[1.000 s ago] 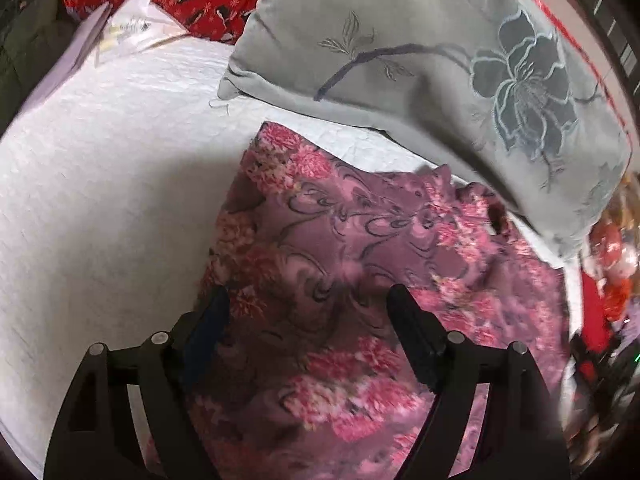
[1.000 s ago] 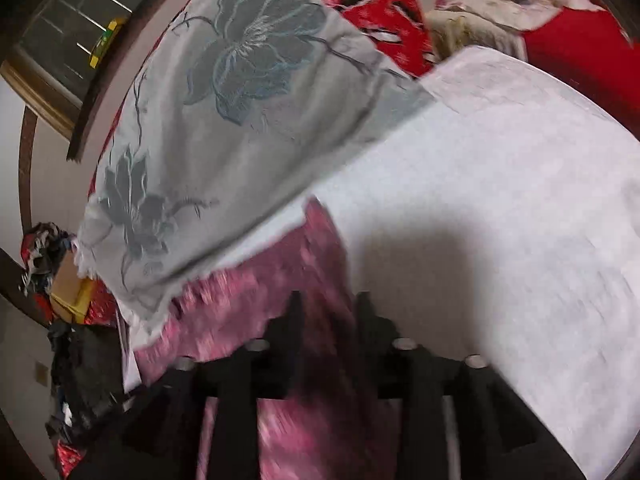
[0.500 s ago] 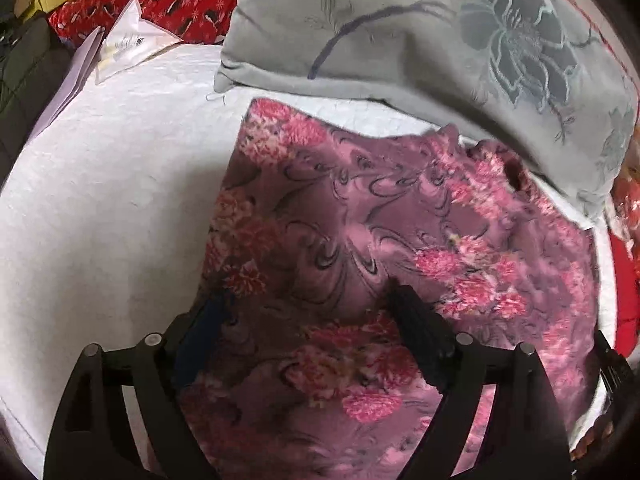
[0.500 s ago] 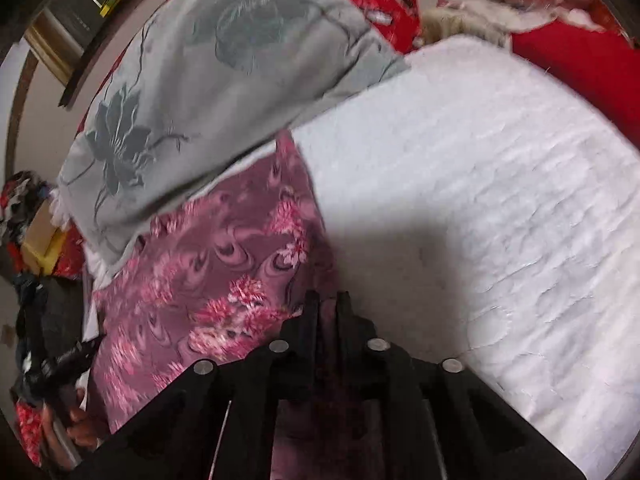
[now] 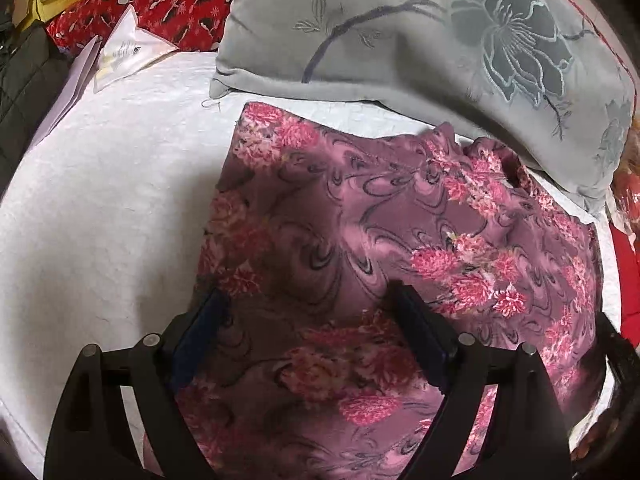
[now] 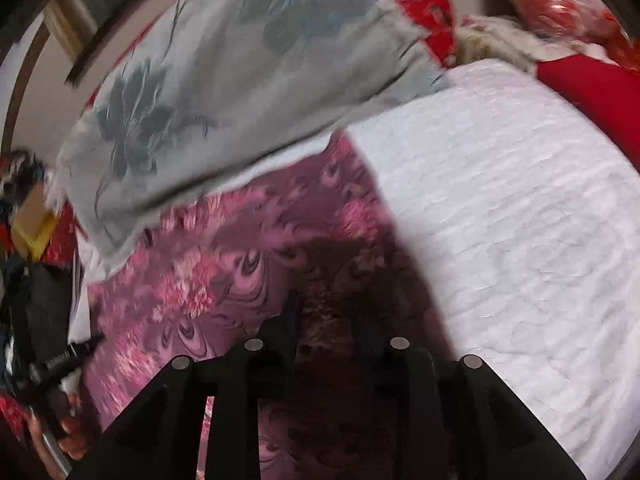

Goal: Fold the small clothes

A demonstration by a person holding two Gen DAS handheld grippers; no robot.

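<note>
A purple floral garment [image 5: 360,248] is spread flat on the white quilted bed cover [image 5: 100,208], its far edge lying just beside a grey pillow [image 5: 400,40] embroidered with a dark flower; at the far right corner the cloth is tucked slightly under the pillow's edge. The garment (pink blossoms and dark swirls on a mauve ground) is seen from the right wrist view as well [image 6: 224,264], bordered on the right by the white cover [image 6: 520,240] and at the top by the same pillow [image 6: 240,80].

The left gripper [image 5: 308,300] is held released, its two fingers set wide apart above the near part of the garment, with no cloth pinched between them. The right gripper [image 6: 324,316] is seen with its jaws parted by a visible gap over the garment's shadowed right edge; nothing is clasped there, though that view is blurred. A red patterned fabric [image 5: 160,4] and a white paper packet [image 5: 124,48] are found beyond the cover's far left corner.
</note>
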